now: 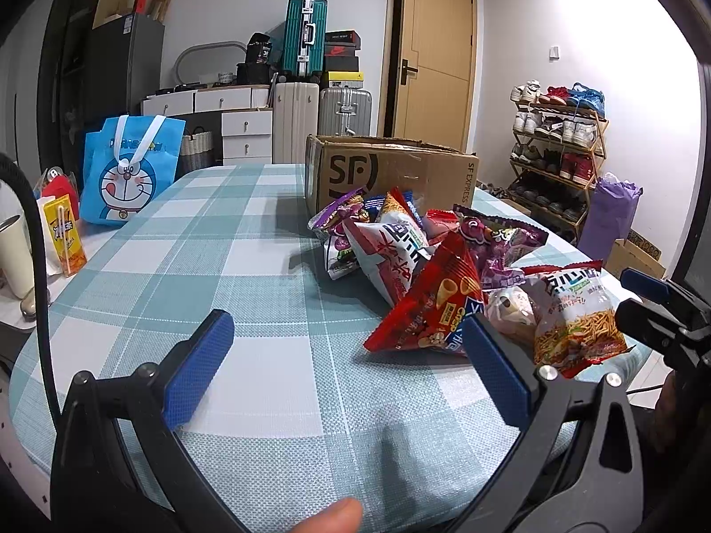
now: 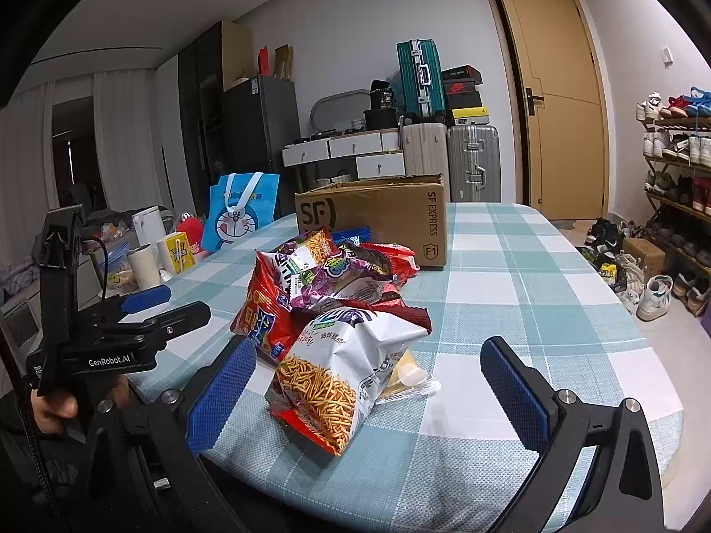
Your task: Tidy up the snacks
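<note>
Two hand-held grippers, left (image 1: 351,366) and right (image 2: 369,382), stand wide apart and empty. We see the snack packets (image 2: 329,306) heaped at frame centre on the worktop (image 1: 249,240), before the cardboard box (image 2: 377,217); sorting appears unstarted.
</note>
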